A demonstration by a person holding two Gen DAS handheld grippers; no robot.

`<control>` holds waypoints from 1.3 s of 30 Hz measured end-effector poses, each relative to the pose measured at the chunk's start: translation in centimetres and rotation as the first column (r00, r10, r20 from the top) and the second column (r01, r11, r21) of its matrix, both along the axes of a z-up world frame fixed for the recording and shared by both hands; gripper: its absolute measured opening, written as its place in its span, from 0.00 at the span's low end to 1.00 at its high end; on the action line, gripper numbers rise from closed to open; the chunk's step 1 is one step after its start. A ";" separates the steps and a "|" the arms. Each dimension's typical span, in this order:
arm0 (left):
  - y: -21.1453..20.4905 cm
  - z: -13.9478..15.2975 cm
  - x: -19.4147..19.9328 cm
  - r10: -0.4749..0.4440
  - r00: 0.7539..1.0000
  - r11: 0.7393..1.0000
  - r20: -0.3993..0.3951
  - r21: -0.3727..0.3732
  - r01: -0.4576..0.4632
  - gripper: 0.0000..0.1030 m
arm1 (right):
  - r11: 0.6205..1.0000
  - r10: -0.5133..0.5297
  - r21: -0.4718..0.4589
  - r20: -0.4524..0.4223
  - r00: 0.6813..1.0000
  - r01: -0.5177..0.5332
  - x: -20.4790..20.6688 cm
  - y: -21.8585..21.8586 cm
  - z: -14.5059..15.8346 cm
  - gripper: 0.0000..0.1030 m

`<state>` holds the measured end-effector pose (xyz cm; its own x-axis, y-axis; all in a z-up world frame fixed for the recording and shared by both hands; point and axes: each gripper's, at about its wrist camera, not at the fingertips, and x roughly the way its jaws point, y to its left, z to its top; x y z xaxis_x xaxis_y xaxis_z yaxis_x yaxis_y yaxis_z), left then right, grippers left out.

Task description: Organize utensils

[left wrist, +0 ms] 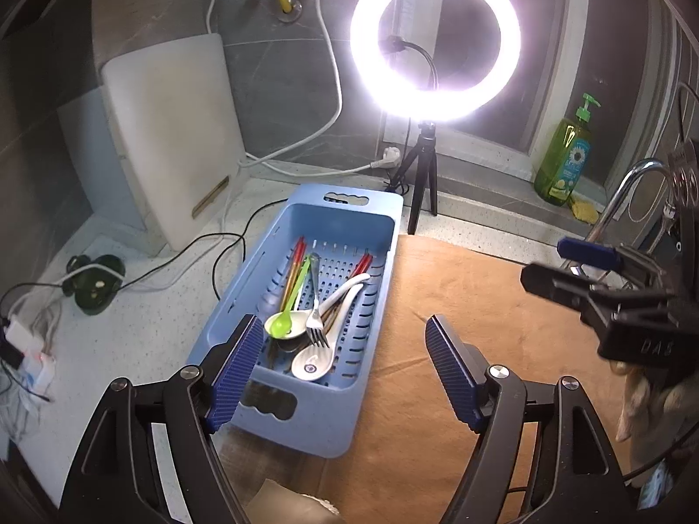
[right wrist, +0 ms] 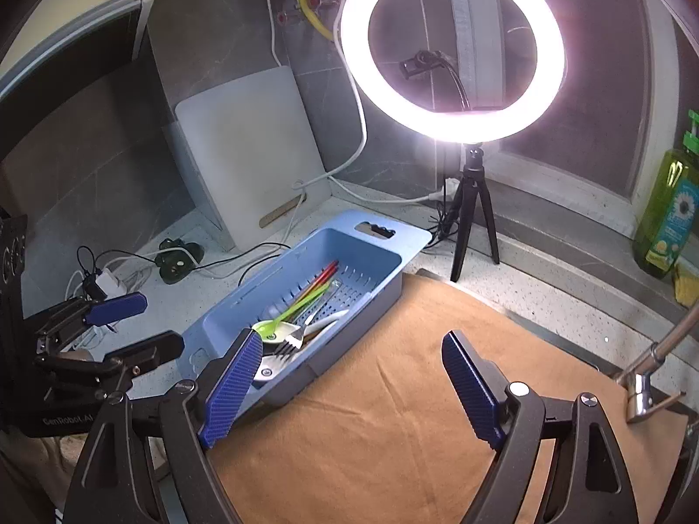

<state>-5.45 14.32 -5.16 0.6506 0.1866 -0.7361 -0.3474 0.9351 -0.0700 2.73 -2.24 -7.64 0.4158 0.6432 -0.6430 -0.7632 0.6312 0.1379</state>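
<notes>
A blue slotted basket (left wrist: 384, 201) (right wrist: 410, 236) lies on the counter beside a brown cloth (left wrist: 458, 297) (right wrist: 393, 415). Inside it lie a green spoon (left wrist: 279, 325) (right wrist: 266, 327), a metal fork (left wrist: 315, 323) (right wrist: 290, 343), white ceramic spoons (left wrist: 312, 362) and red-orange chopsticks (left wrist: 295, 262) (right wrist: 325, 275). My left gripper (left wrist: 340, 327) (right wrist: 144, 325) hangs open above the basket's near end, holding nothing. My right gripper (right wrist: 351, 340) (left wrist: 563, 268) is open over the cloth's edge, right of the basket, with nothing between its fingers.
A lit ring light (left wrist: 437, 35) on a black tripod (left wrist: 419, 174) stands behind the basket. A white cutting board (left wrist: 174, 131) leans on the wall at left. Cables and a power strip (left wrist: 26, 349) lie far left. A green soap bottle (left wrist: 563, 161) and a faucet (left wrist: 629, 183) are at right.
</notes>
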 end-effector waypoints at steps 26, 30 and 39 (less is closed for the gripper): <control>-0.8 0.1 -0.2 -0.002 1.000 1.000 0.004 -0.016 0.002 0.75 | 1.000 -0.013 -0.019 0.043 0.999 0.014 -1.3 -1.1 0.3 0.80; -0.7 0.2 -0.2 -0.003 1.000 1.000 0.004 -0.015 0.003 0.75 | 1.000 -0.016 -0.019 0.042 0.999 0.017 -1.3 -1.0 0.3 0.80; -1.0 0.2 -0.2 -0.004 1.000 1.000 0.002 -0.017 0.004 0.75 | 1.000 -0.021 -0.022 0.033 0.999 0.022 -1.2 -1.1 0.0 0.80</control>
